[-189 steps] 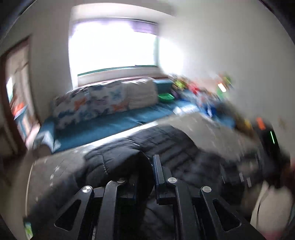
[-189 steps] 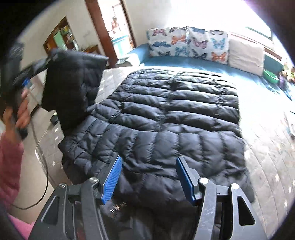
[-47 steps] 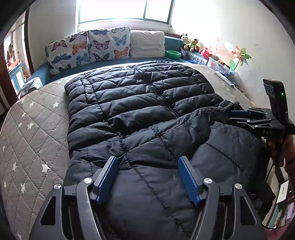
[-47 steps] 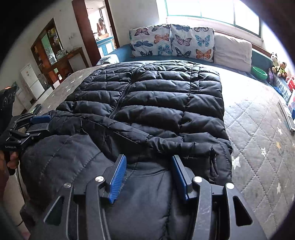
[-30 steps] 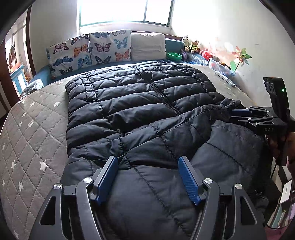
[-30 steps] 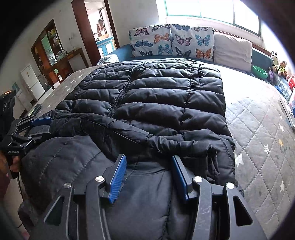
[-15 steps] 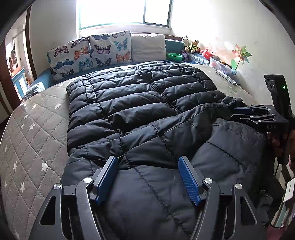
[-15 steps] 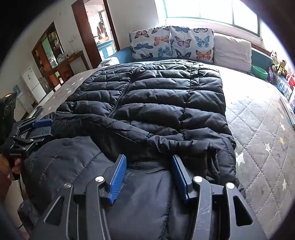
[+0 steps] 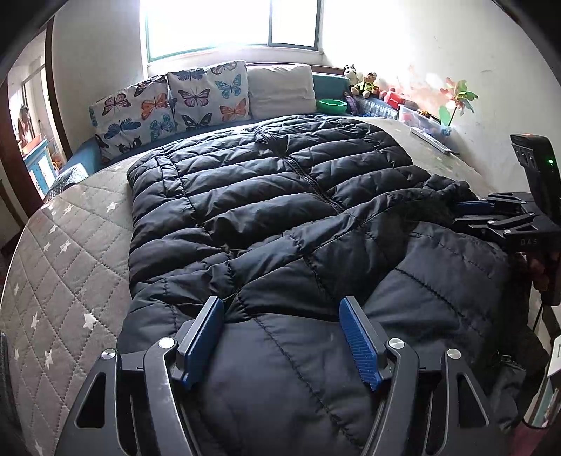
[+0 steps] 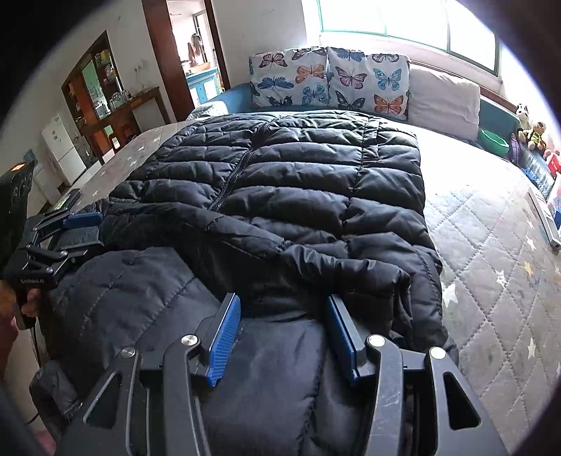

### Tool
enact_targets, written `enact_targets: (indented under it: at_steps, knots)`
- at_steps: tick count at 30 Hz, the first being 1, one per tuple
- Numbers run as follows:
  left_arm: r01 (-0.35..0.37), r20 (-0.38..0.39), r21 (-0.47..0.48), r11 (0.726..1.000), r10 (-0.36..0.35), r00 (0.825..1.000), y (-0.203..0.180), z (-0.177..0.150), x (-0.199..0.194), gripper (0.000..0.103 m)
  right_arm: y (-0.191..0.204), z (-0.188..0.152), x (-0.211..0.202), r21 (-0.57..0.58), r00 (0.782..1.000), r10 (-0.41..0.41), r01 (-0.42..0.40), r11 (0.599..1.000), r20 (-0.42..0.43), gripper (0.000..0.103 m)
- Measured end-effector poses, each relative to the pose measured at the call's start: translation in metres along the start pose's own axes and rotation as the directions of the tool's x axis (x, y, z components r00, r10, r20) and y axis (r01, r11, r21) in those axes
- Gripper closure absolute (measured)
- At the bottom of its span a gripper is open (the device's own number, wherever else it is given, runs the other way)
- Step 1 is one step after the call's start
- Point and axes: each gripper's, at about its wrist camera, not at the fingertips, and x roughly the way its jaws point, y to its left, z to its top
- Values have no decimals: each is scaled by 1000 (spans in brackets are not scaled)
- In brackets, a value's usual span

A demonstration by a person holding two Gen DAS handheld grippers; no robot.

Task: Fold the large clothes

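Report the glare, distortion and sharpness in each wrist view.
Left wrist view: window blown out white, wall beside it washed; black jacket sharp; fisheye bends the bed edge. Right wrist view: window glare top right, dark vignette corners, no motion blur.

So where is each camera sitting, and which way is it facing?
Left wrist: on the left gripper, facing along the black puffer jacket toward the butterfly pillows; its fingers and the right gripper show.
Right wrist: on the right gripper, same direction; its fingers and the left gripper show.
Shared: jacket, pillows, bed.
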Motion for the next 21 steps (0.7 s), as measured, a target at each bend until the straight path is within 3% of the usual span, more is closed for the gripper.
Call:
enact_targets:
  at_steps: [10, 21]
  knots:
    - [-36, 7, 38, 999, 36, 999, -8, -5, -3, 29, 2, -22, -9, 22, 999, -24, 23, 999, 25, 47]
    - [-106, 8, 67, 992, 105, 994, -22, -1, -19, 29, 12, -19, -12, -8, 997, -73, 73, 997, 11, 47]
